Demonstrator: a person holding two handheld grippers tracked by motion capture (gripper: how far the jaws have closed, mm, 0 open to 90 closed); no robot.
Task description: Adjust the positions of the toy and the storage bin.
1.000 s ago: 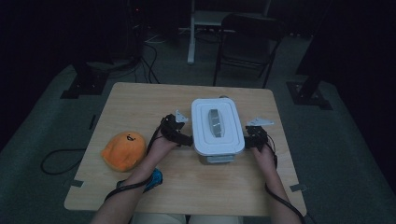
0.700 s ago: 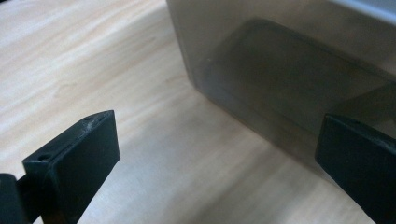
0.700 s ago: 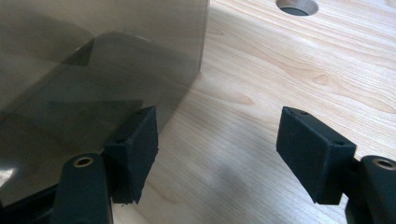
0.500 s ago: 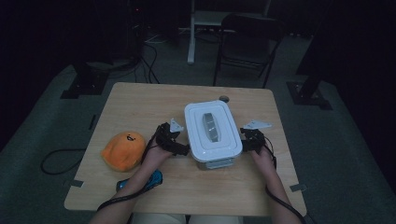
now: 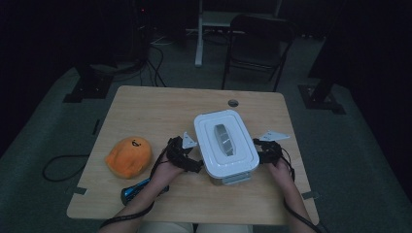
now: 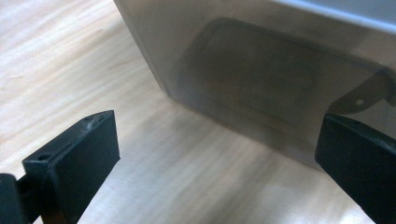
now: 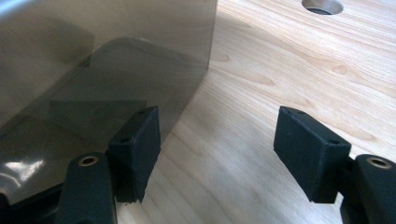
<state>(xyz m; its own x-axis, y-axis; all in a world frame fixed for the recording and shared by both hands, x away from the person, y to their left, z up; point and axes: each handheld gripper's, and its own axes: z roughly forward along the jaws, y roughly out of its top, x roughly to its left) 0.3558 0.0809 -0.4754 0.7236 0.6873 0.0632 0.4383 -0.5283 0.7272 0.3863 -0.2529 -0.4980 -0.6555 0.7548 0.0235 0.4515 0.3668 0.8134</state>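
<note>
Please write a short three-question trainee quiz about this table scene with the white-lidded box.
1. True or false: the left tool has its jaws clamped on the box.
2. What lies left of the person's left hand? A) orange plush toy B) a mug C) a book
3. What is cut into the table beyond the box?

Key: 1 false, both tools' jaws stand open beside it; 2 A; 3 a round hole.

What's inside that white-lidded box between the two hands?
Its contents stay hidden. From above, the white lid with its recessed handle covers the box. In the two gripper views the walls are smoky and see-through, yet only dim reflections show, nothing recognisable inside.
</note>
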